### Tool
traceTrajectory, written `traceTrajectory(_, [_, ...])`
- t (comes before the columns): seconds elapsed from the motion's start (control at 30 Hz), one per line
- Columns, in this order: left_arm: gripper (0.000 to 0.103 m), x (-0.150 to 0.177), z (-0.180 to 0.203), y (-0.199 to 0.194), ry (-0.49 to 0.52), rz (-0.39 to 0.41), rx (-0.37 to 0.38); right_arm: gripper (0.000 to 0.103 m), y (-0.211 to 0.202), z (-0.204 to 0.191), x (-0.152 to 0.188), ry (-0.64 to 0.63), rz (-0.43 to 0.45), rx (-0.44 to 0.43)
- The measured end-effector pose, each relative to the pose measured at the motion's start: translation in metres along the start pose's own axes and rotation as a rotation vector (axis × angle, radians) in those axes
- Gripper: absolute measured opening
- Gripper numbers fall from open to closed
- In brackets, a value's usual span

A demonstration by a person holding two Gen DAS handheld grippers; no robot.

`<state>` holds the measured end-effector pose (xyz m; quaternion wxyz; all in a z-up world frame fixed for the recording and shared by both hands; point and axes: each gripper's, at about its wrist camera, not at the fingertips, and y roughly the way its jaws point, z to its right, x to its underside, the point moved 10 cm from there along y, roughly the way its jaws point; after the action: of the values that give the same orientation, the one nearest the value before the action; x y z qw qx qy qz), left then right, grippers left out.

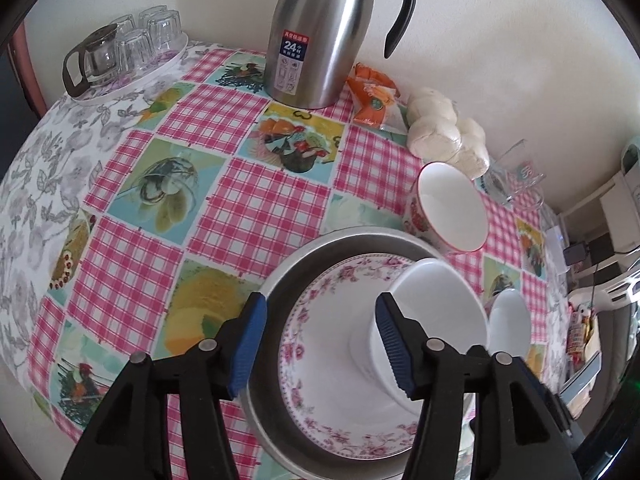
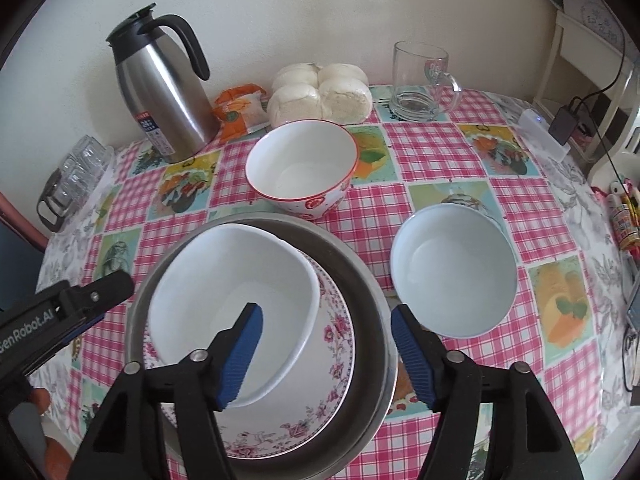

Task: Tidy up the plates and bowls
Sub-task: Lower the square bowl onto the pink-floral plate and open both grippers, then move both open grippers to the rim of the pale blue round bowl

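A round table under a pink-checked oilcloth [image 2: 440, 152] fills both views. Near its front edge sits a wide steel basin [image 2: 372, 304]; a floral-rimmed plate [image 2: 332, 344] lies inside it, and a plain white bowl [image 2: 224, 292] rests on the plate, tilted against the basin's left side. Behind the basin, just beside its rim, stands a red-rimmed patterned bowl [image 2: 300, 160]. A pale blue bowl [image 2: 452, 272] sits to the basin's right, apart from it.

Along the wall stand a steel thermos jug [image 2: 160, 88], a bag of white buns [image 2: 320, 94], an orange snack packet [image 2: 238, 110] and a glass mug [image 2: 420, 80]. A tray of upturned glasses [image 1: 132, 52] sits at the far left.

The left gripper [image 1: 320, 344] hangs over the plate with its jaws apart, nothing between the pads. The right gripper [image 2: 326, 356] is likewise spread wide above the basin's right side, gripping nothing.
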<state>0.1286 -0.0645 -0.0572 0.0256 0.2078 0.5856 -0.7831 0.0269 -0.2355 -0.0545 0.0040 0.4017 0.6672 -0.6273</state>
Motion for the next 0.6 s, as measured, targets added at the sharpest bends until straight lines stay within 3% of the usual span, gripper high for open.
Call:
traceTrajectory(0.03, [0.073, 0.000, -0.001, 0.001, 0.001, -0.002, -0.001, 0.073, 0.000, 0.001, 0.000, -0.002, 0.001, 0.009])
traceTrajectory(0.07, [0.075, 0.000, -0.003, 0.001, -0.002, -0.003, 0.000, 0.074, 0.000, 0.001, 0.000, -0.004, 0.003, 0.014])
traceTrajectory(0.2, [0.076, -0.003, -0.009, -0.001, -0.026, 0.004, 0.016, 0.084, -0.001, 0.000, -0.001, -0.016, 0.012, 0.034])
traceTrajectory(0.3, [0.081, -0.006, -0.017, -0.002, -0.040, 0.012, 0.011, 0.084, -0.001, -0.002, -0.001, -0.034, 0.017, 0.054])
traceTrajectory(0.5, [0.082, -0.008, -0.025, -0.001, -0.037, 0.020, -0.003, 0.084, -0.002, -0.006, -0.001, -0.049, 0.020, 0.062])
traceTrajectory(0.57, [0.090, -0.009, -0.025, -0.002, -0.032, 0.031, -0.010, 0.086, -0.002, -0.007, -0.002, -0.057, 0.023, 0.066])
traceTrajectory(0.6, [0.096, -0.009, -0.026, -0.002, -0.030, 0.038, -0.014, 0.092, -0.002, -0.008, -0.002, -0.061, 0.024, 0.066])
